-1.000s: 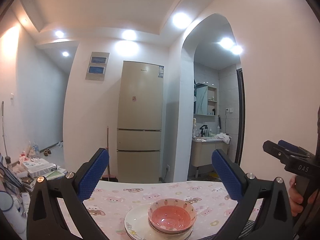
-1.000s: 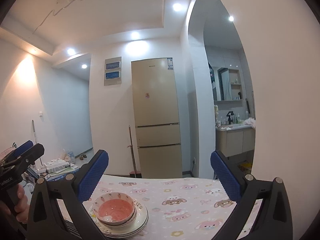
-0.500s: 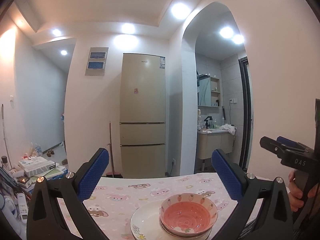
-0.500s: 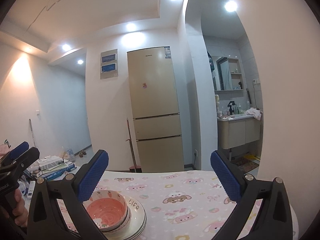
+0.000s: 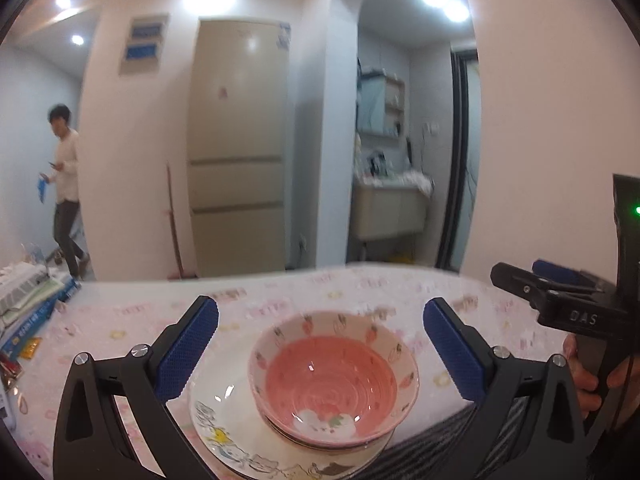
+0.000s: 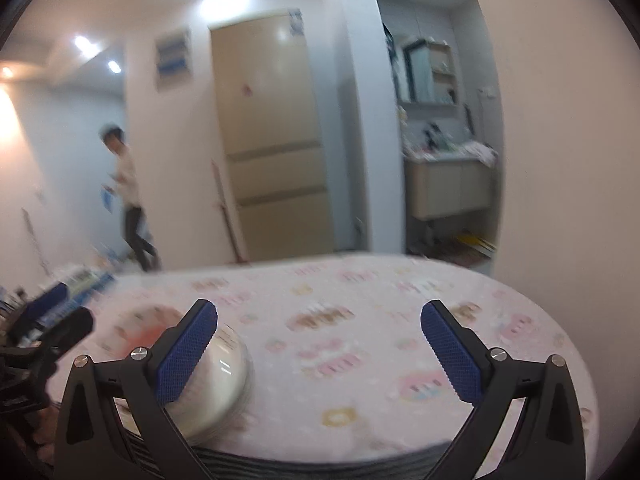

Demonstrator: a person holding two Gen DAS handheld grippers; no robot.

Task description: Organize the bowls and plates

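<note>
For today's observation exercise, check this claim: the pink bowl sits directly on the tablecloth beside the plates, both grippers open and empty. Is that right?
Not quite. The left wrist view shows the pink bowl stacked on the plates, not beside them on the tablecloth. The rest holds: left gripper and right gripper are open and empty.

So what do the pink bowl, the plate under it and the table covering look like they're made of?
The pink bowl looks like glazed ceramic: glossy, with small highlights and printed carrots round the rim. The plate beneath looks the same, shiny white with cartoon prints. The table covering seems a soft printed cloth or perhaps vinyl; blur leaves that open.
</note>
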